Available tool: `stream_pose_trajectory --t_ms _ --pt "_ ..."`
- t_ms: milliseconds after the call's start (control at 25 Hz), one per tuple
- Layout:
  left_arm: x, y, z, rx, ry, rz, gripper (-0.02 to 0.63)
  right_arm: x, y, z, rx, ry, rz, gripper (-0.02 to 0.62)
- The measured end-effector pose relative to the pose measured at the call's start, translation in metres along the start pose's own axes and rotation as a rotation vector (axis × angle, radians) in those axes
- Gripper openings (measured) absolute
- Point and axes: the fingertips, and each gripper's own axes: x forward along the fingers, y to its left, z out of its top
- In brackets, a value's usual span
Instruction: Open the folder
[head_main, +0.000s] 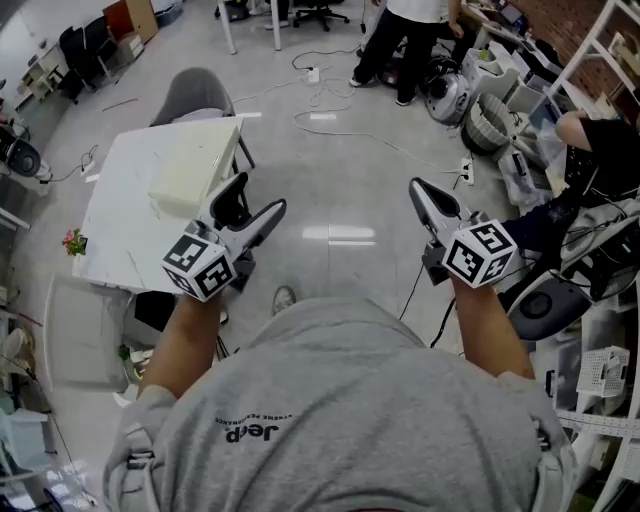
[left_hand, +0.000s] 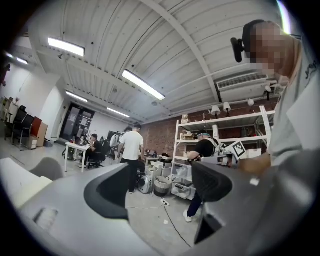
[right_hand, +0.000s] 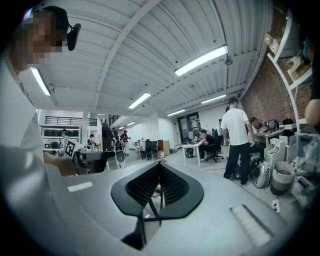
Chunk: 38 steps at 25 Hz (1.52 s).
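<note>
A pale cream folder lies flat and closed on the white table at the left of the head view. My left gripper is held in the air just right of the table's near corner, jaws apart and empty; in the left gripper view only the room shows between them. My right gripper hovers over bare floor well to the right of the table, its jaws pressed together with nothing between them. Both grippers point up and away from the folder.
A grey chair stands behind the table and a white chair at its near left. A small flower pot sits on the table's left edge. Cables trail over the floor. People stand at the back; shelving and equipment crowd the right.
</note>
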Motion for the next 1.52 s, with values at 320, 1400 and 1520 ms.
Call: stream_pose_trajectory --t_ms 320,1400,1520 --pt "0.061 0.136 0.039 0.043 0.035 -0.137 0.414 0.138 -0.012 0.044 0.004 -0.052 -0.082 0.003" --pt "0.250 0.231 -0.009 0.076 0.111 -0.024 0.414 0.266 -0.223 0.019 0.096 0.041 0.045 0.005" --pt "0.272 0.224 -0.018 0.067 0.123 0.011 0.415 0.280 -0.253 0.017 0.090 0.063 0.103 0.003"
